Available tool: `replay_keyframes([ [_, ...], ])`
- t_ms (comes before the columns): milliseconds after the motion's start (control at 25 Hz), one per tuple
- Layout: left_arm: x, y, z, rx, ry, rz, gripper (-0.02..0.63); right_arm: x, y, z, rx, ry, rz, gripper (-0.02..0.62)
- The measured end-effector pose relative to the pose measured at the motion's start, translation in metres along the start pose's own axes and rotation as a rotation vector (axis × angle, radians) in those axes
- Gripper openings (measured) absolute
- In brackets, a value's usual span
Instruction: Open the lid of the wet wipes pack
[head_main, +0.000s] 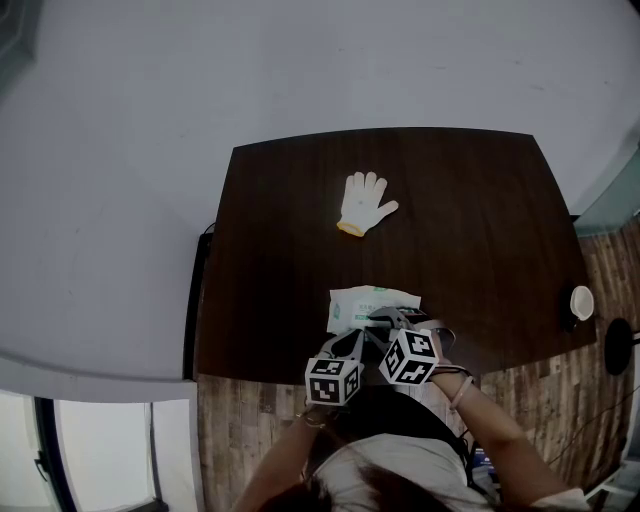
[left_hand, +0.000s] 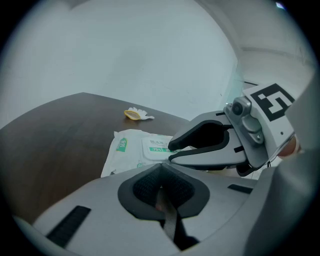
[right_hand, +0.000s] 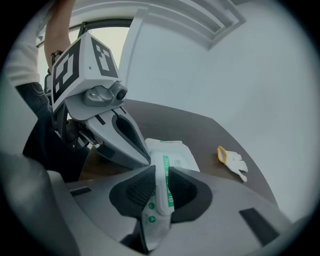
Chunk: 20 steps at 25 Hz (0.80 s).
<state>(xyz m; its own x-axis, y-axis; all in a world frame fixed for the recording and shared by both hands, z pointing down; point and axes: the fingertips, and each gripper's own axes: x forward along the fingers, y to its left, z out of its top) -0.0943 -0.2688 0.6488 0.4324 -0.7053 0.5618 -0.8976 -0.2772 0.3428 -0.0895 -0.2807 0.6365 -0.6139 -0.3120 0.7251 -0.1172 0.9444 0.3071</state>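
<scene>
The white wet wipes pack (head_main: 365, 302) with green print lies on the dark table (head_main: 480, 220), near its front edge. My right gripper (right_hand: 161, 177) is shut on the pack's lid flap (right_hand: 164, 162), which stands upright between the pads. From the left gripper view, its jaws (left_hand: 171, 152) reach onto the top of the pack (left_hand: 127, 150). My left gripper (left_hand: 160, 172) is shut, its tips at the near edge of the pack. I cannot tell whether it pinches that edge. In the head view, both grippers (head_main: 358, 338) (head_main: 388, 320) sit side by side over the pack's front.
A white work glove (head_main: 364, 203) with a yellow cuff lies further back on the table. A small white cup (head_main: 581, 302) stands at the table's right edge. The person stands at the front edge, over a wooden floor.
</scene>
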Motion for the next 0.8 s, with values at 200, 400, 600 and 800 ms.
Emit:
replay_keyframes([
  [200,0.001,0.0,-0.001,-0.014,0.005,0.005,0.018,-0.003,0.001,0.001,-0.01,-0.007,-0.004,0.071],
  [400,0.001,0.0,-0.001,-0.017,0.006,0.013,0.018,-0.013,-0.009,0.011,0.021,-0.052,-0.019,0.051],
  [600,0.0,-0.001,-0.001,-0.023,0.014,0.012,0.018,-0.017,-0.011,0.013,0.025,-0.059,-0.03,0.046],
  [800,0.0,0.0,-0.002,-0.018,0.016,0.017,0.018,-0.021,-0.016,0.016,0.024,-0.076,-0.067,0.038],
])
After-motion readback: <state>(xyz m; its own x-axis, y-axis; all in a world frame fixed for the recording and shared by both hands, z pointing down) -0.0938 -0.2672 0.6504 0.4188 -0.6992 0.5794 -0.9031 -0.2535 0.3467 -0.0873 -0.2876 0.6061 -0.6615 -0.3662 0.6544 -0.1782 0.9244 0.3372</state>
